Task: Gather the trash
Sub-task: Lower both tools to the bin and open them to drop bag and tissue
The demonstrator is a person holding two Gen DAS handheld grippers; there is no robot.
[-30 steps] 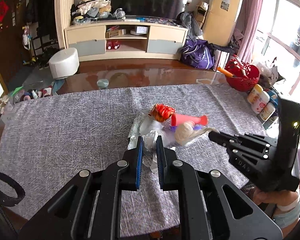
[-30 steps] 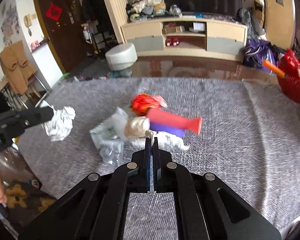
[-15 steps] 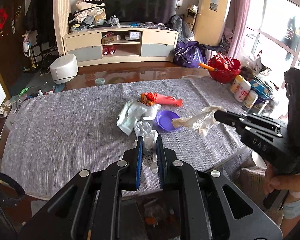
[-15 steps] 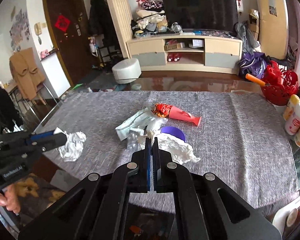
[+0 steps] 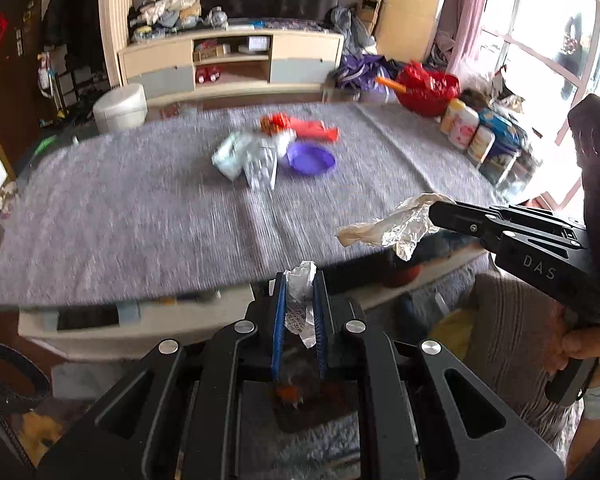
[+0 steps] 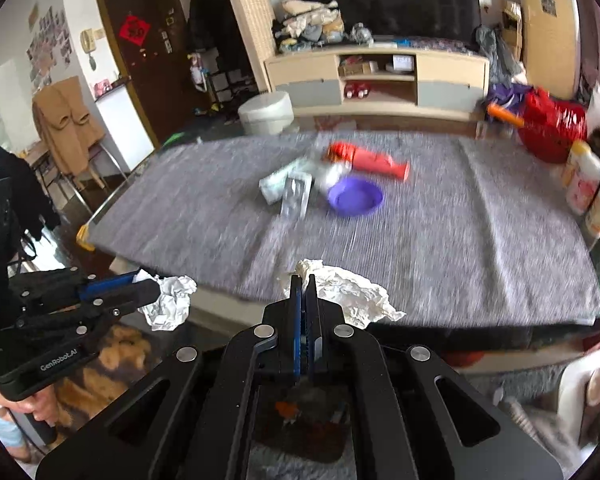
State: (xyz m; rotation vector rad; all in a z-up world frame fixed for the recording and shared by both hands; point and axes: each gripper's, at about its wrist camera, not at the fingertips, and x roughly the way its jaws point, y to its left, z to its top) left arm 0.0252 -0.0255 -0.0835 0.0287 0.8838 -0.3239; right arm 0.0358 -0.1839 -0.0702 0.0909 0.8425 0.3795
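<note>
Left wrist view: your left gripper (image 5: 299, 280) is pinching a crumpled paper wad (image 5: 300, 300) between its blue pads (image 5: 279, 320), held off the near edge of the table (image 5: 100, 220), over the floor. A dark bin (image 5: 312, 400) sits directly below the jaws, with some orange scrap in it. The right gripper (image 5: 434, 212) shows at the side, clamped on a foil wrapper (image 5: 396, 228) that hangs free past the table edge.

Risk here: the wad is gripped only at mid-body and its tail dangles. If you let go while the hand is in motion, it could drift past the bin rim. Frame is motion-blurred, so settle first.

Right wrist view: right jaws pressed together on the wrapper (image 6: 340, 288), which fans out wide to the right of the fingertips. Bin (image 6: 300, 420) is below. The left gripper (image 6: 148, 280) with the wad (image 6: 168, 300) is off to the side, not over the bin from this angle.

Risk: the wrapper is light and broad, so it may sail or snag on a pad on release. Both hands heading for one small bin could also collide.

Left on the table: a purple lid (image 6: 354, 198), a red tube (image 6: 372, 160), and plastic packets (image 6: 292, 188).
</note>
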